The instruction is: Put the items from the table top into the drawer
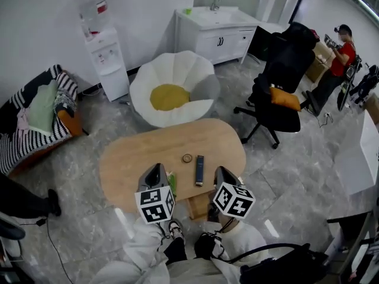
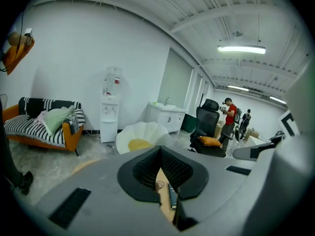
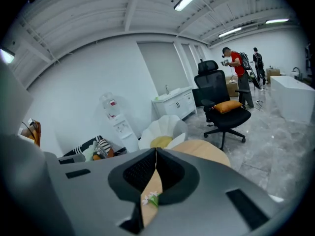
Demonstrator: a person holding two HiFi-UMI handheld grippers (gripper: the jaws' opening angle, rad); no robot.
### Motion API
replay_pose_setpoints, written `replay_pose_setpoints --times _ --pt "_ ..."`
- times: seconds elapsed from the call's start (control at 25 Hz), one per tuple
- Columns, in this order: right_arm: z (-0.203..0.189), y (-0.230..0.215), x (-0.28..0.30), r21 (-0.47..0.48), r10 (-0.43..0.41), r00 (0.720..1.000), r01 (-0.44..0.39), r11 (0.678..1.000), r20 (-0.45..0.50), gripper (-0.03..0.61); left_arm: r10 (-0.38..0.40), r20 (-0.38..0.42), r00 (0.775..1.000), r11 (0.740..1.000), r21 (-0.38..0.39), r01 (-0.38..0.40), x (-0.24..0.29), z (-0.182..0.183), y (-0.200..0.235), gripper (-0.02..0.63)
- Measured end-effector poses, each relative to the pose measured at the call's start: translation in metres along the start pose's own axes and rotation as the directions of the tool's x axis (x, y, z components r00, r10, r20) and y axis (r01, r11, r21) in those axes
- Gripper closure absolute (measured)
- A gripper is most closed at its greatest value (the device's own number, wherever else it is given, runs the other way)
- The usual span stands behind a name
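Observation:
An oval wooden table (image 1: pixel 136 152) carries a small ring (image 1: pixel 187 158), a dark slim remote-like bar (image 1: pixel 199 170) and a small green sprig with white flowers (image 1: pixel 172 183). Over the table's near edge, my left gripper (image 1: pixel 157 167) hovers just left of the sprig, and my right gripper (image 1: pixel 222 170) just right of the bar. In the left gripper view the left gripper (image 2: pixel 160 149) is shut and empty, with the ring (image 2: pixel 158 185) and bar (image 2: pixel 172 196) below its jaws. The right gripper (image 3: pixel 156 150) is shut and empty above the sprig (image 3: pixel 151 198).
Behind the table stands a white flower-shaped chair (image 1: pixel 172 87) with a yellow cushion. A black office chair (image 1: pixel 278 99) is at the right, a striped sofa (image 1: pixel 35 117) at the left. A water dispenser (image 1: pixel 103 52), a sink cabinet (image 1: pixel 216 31) and a person (image 1: pixel 340 58) stand further back.

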State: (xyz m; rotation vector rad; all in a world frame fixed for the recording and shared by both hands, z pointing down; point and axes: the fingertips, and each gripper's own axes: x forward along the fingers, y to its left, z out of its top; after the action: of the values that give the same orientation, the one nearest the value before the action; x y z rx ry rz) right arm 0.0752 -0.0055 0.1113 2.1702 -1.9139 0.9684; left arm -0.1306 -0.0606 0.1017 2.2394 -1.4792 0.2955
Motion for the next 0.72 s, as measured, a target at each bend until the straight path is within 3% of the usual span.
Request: replay_pose_setpoints --times 0.16,0.36,0.56,0.72 --pt "-0.023 -0.044 0.041 0.014 -0.030 0.997 0.031 0.999 -0.071 0.517 0.032 -0.083 0.996 0.999 0.004 -0.031 0.041 -0.039 -0.009 0.620" --pt "-0.043 -0.048 0.062 -0.016 -0.007 0.991 0.005 1.000 -0.136 0.517 0.055 -0.154 0.986 0.997 -0.041 -0.062 0.049 -0.078 -0.011 0.620" --pt "-0.044 -0.057 0.081 -0.028 0.018 0.987 -0.022 0.999 -0.159 0.517 0.080 -0.148 0.986 0.996 -0.029 -0.085 0.069 -0.087 -0.015 0.620" --pt "-0.075 -0.071 0.109 -0.018 0.017 0.979 -0.021 1.000 -0.203 0.517 0.085 -0.154 0.984 0.996 -0.016 -0.088 0.088 -0.112 -0.013 0.620"
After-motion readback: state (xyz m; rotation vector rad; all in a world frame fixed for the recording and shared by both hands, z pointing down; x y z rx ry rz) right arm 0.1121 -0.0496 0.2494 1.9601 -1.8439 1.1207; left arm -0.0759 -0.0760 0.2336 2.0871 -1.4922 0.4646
